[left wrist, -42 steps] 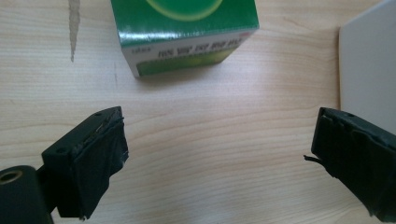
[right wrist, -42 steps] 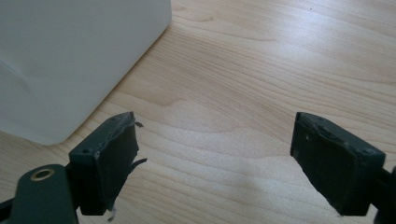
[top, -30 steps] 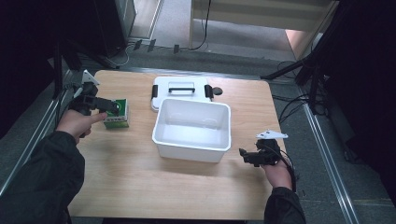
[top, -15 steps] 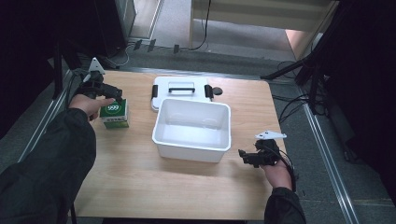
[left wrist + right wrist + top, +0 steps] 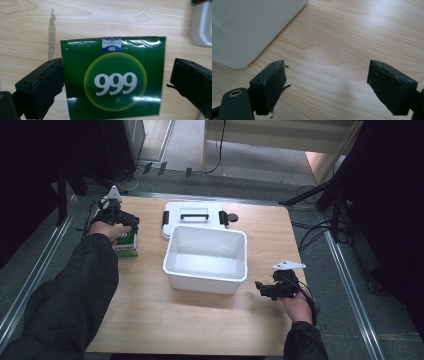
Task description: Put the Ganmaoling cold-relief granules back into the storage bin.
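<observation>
High view first: my left gripper point(image 5: 119, 218) sits at about ten o'clock on the wooden table point(image 5: 200, 330), directly over the green box point(image 5: 126, 243) marked 999. From my left gripper view, the green box point(image 5: 112, 77) lies flat between my jaws; the left jaw touches its edge, the right jaw stands just apart, so my claw is spread around the box, not clamped. My right gripper point(image 5: 265, 290) hovers at about four o'clock, just beside the white bin point(image 5: 206, 277), jaws wide apart over bare wood with nothing between them. That bin stands at the table's centre, and its white lid point(image 5: 192, 215) with black latches lies at twelve o'clock, touching the bin's far rim.
</observation>
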